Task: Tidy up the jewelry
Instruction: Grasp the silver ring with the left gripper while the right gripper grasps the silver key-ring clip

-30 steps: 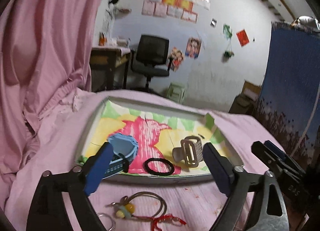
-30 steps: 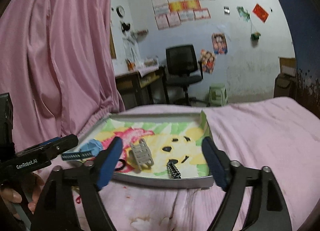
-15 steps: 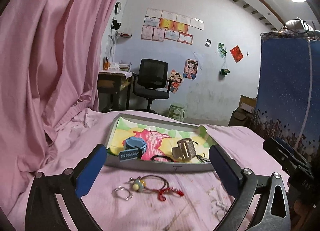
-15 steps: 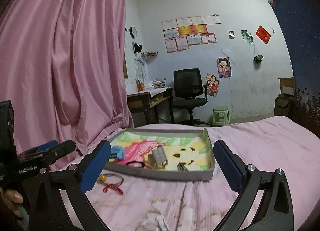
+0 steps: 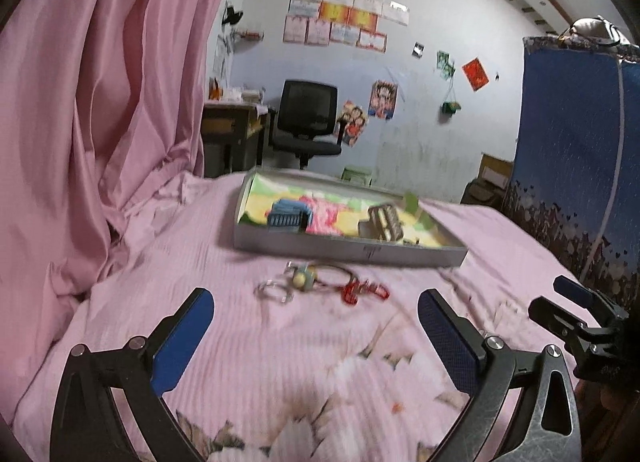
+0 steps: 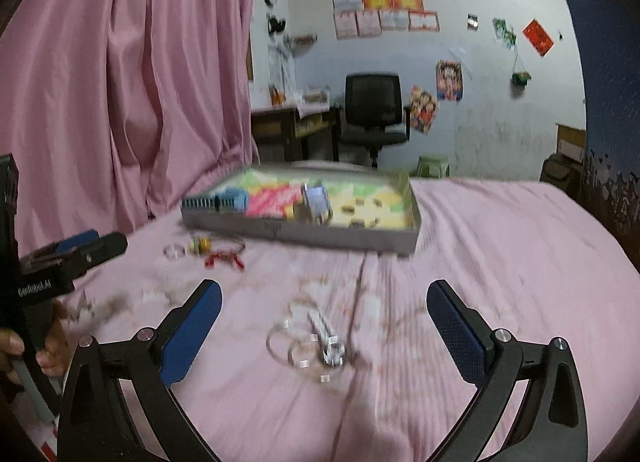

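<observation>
A shallow grey tray [image 5: 348, 250] [image 6: 296, 233] with a colourful lining lies on the pink bed. In it are a blue watch [image 5: 286, 214] [image 6: 224, 199] and a grey hair claw [image 5: 383, 221] [image 6: 316, 203]. In front of the tray lie a clear ring [image 5: 274, 290] [image 6: 175, 250], a beaded hoop bracelet [image 5: 316, 276] [image 6: 208, 244] and a red string piece [image 5: 362, 289] [image 6: 224, 260]. Clear rings with a silver clip [image 6: 316, 342] lie just ahead of my right gripper [image 6: 324, 314]. Both it and my left gripper [image 5: 316, 316] are open and hold nothing.
A pink curtain [image 5: 100, 101] hangs at the left. A blue patterned panel [image 5: 576, 141] stands at the right. Behind the bed are a desk [image 5: 232, 129], a black office chair [image 5: 308, 121] and a green stool [image 6: 434, 165]. A hand [image 6: 48, 350] holds the left gripper.
Both grippers have pulled back from the tray and now hang lower over the bedsheet. The loose items in front of the tray have come into fuller view. Both stay open.
</observation>
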Action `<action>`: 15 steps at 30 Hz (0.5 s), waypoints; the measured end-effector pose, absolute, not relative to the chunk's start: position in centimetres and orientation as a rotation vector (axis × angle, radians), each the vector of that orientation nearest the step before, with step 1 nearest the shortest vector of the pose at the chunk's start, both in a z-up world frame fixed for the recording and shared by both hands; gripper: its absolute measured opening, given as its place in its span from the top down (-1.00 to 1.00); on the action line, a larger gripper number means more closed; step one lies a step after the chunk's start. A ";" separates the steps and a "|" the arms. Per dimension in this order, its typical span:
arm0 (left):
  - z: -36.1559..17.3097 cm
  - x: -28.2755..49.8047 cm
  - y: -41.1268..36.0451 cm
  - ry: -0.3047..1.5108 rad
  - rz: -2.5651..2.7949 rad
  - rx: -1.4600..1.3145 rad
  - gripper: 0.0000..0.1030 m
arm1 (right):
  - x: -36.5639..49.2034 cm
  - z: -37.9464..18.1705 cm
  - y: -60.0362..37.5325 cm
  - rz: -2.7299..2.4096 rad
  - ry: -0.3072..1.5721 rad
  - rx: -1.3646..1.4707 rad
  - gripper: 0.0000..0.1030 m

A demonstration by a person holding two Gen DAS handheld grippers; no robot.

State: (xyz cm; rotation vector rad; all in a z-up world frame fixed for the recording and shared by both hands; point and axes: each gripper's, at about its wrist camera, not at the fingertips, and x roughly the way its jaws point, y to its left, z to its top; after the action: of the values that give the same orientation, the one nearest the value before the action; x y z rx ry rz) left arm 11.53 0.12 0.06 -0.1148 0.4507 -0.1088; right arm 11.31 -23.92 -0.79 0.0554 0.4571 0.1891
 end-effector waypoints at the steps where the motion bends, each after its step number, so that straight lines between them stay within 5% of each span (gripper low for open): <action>1: -0.2 11.7 0.2 0.467 -0.109 -0.116 -0.99 | 11.4 -1.1 -24.0 0.190 0.481 0.056 -0.96; 13: -3.2 13.3 0.1 0.618 -0.111 -0.093 -0.99 | 13.5 -4.0 -24.0 0.225 0.649 0.114 -0.92; 15: -3.3 13.5 0.1 0.631 -0.112 -0.100 -0.99 | 13.9 -4.4 -23.8 0.236 0.672 0.115 -0.63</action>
State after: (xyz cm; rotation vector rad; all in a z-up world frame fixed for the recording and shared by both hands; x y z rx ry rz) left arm 13.55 0.13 -3.31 -0.0997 0.6309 -0.1120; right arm 13.88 -23.81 -4.42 0.1150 0.6717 0.2358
